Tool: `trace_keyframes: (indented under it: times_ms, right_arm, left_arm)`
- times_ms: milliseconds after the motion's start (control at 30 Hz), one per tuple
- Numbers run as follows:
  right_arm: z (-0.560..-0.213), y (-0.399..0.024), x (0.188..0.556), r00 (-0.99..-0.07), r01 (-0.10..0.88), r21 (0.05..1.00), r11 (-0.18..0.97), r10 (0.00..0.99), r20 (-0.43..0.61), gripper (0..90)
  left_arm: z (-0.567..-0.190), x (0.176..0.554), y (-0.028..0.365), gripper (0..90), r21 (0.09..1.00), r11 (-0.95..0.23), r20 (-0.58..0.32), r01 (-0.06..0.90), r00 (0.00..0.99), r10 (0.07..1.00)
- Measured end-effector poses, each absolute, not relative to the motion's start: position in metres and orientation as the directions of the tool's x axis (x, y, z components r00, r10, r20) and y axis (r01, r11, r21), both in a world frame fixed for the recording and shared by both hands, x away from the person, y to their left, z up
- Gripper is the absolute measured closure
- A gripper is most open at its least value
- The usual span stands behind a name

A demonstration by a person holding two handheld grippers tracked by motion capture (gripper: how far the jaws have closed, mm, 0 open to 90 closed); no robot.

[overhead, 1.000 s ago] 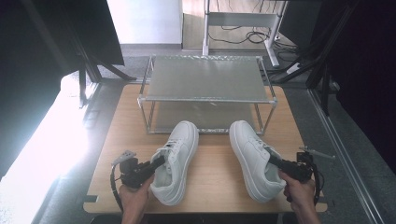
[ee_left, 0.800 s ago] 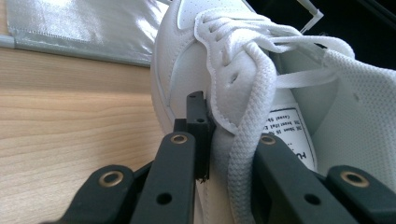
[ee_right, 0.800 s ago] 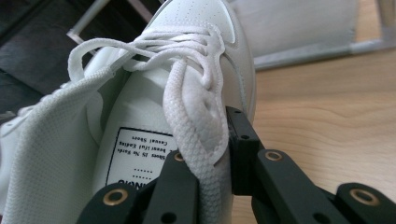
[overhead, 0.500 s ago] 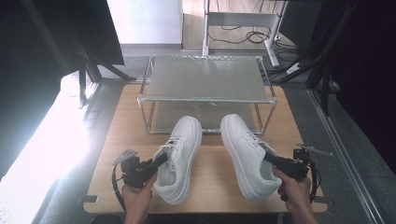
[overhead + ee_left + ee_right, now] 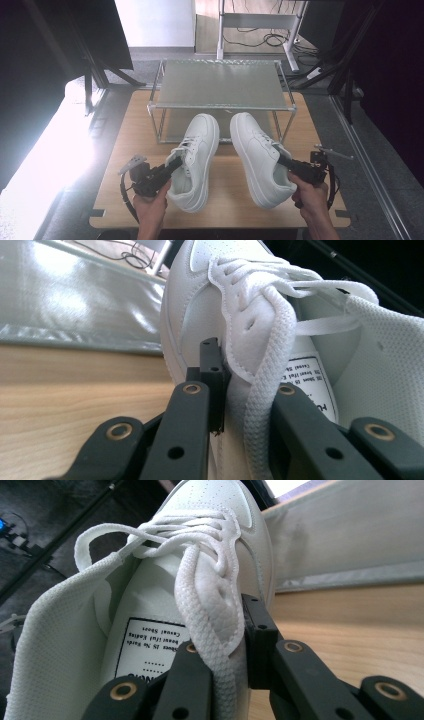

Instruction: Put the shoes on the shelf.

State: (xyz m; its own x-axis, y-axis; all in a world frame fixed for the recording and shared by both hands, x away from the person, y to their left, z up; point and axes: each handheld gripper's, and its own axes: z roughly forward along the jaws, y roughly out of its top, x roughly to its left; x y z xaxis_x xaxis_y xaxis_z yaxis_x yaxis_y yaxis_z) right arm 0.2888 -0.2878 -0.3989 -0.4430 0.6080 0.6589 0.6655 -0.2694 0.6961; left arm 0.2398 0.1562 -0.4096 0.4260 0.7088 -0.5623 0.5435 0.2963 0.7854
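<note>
Two white sneakers sit over the wooden tabletop (image 5: 125, 150), each gripped at its collar by one claw. The left shoe (image 5: 197, 160) lies at about 7 o'clock from the tabletop's centre, toe toward the wire rack (image 5: 220, 85) at 12 o'clock. The left claw (image 5: 172, 166) is clamped on the outer side wall of that shoe beside the laces: in the left gripper view one black jaw presses the outside of the upper while the other sits inside the opening, against the padded collar (image 5: 265, 340). The left hand (image 5: 150, 200) holds the tool from 6 o'clock.

The right shoe (image 5: 260, 155) lies at about 5 o'clock, toe also toward the rack, just beside the left shoe but apart from it. The right claw (image 5: 282, 161) is clamped on its collar in mirror fashion (outer jaw on the side wall, inner jaw in the opening), and the right hand (image 5: 307, 192) holds that tool from 5 o'clock. A printed size label (image 5: 155, 645) shows on the inner lining in the right gripper view.

Both shoes appear tilted with heels raised off the wood, though the high view does not settle whether the soles rest on it. The rack's upper shelf is a flat grey panel; both toes point under its front edge.
</note>
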Motion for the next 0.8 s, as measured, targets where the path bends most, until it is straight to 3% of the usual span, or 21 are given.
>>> trace_keyframes:
  times_ms: [333, 800]
  right_arm:
    - [-0.373, -0.28, 0.3, -0.449, 0.641, 0.709, -0.294, 0.605, 0.657, 83.5]
    - [-0.35, -0.273, 0.334, -0.409, 0.62, 0.695, -0.363, 0.606, 0.682, 83.5]
  left_arm:
    - [-0.384, 0.251, 0.152, 84.2, 0.798, 0.337, -0.568, 0.499, 0.439, 0.696]
    - [-0.354, 0.296, 0.14, 84.2, 0.79, 0.387, -0.593, 0.477, 0.43, 0.681]
